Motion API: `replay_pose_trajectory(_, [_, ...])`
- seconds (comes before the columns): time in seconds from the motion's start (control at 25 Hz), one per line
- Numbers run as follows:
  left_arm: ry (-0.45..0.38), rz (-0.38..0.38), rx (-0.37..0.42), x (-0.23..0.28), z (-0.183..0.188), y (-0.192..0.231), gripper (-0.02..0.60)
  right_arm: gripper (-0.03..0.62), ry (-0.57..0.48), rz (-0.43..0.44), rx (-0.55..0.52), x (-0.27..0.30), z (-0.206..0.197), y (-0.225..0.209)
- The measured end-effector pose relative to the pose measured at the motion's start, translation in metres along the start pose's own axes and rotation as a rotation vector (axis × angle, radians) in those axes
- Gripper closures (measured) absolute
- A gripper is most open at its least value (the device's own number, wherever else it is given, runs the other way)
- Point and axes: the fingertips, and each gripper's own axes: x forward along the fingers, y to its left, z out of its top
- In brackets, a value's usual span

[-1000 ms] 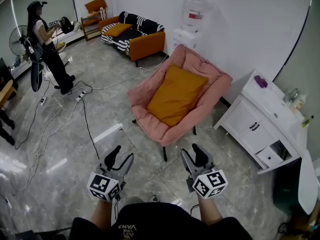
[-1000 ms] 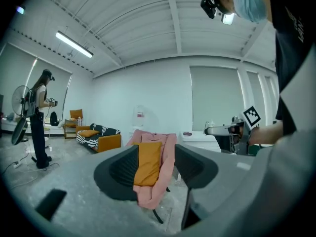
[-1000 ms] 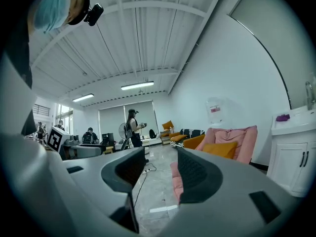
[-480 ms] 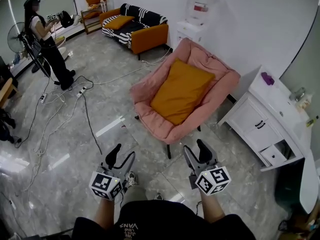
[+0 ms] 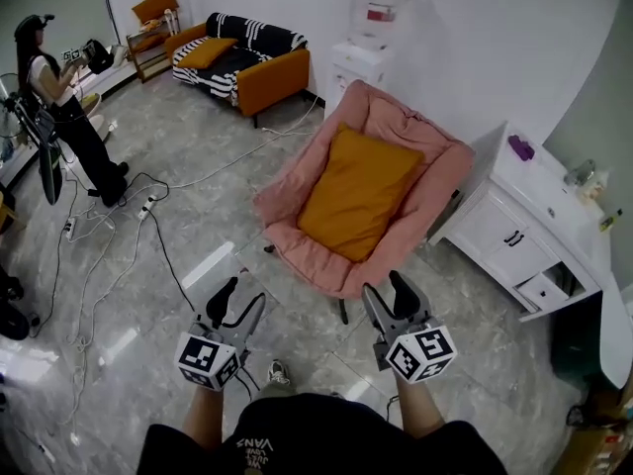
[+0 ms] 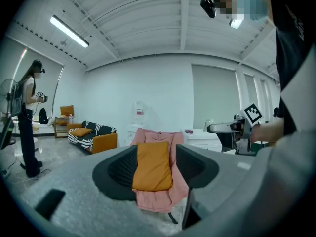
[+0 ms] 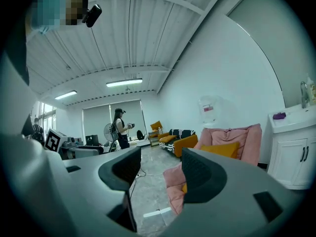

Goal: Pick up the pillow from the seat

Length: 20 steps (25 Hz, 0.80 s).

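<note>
An orange pillow (image 5: 358,194) lies on the seat of a pink padded chair (image 5: 293,228). Both grippers hover over the floor just short of the chair's front edge. My left gripper (image 5: 240,300) is open and holds nothing. In the left gripper view the pillow (image 6: 152,166) shows far off between its jaws. My right gripper (image 5: 388,293) is also open and empty. In the right gripper view the pillow (image 7: 223,149) and chair (image 7: 237,135) sit to the right of the jaws.
A white cabinet (image 5: 514,236) stands right of the chair, with a water dispenser (image 5: 371,28) behind it. An orange and striped sofa (image 5: 242,62) is at the back left. A person (image 5: 59,107) stands far left, and cables (image 5: 129,226) trail over the grey floor.
The view has drawn closer to the chair, and both grippers now sit nearer its front edge. The far person has shifted left in the picture. Nothing was taken hold of.
</note>
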Motion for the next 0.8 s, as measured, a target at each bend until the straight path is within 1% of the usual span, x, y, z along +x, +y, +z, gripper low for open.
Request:
replay_pose_trajectory(0.2, [0.009,-0.067,0.021,0.016,0.008,0.043,0.344,0.349,-0.023,-0.072,0.018,0.031,0.001,0.011])
replay_pose_trajectory(0.36, [0.018,-0.133,0.042,0.026,0.008,0.067,0.344,0.350,-0.043,-0.147,0.041,0.048,-0.004,0.013])
replay_pose_trajectory(0.48, [0.017,-0.156,0.054,0.035,0.007,0.081,0.344,0.350,-0.048,-0.188,0.053,0.055,-0.008,0.009])
replay_pose_trajectory(0.6, [0.019,-0.164,0.030,0.048,0.005,0.092,0.344,0.352,-0.040,-0.226,0.056,0.059,-0.009,0.002])
replay_pose_trajectory(0.8, [0.034,-0.198,0.011,0.076,-0.003,0.093,0.344,0.352,-0.037,-0.277,0.061,0.064,-0.007,-0.025])
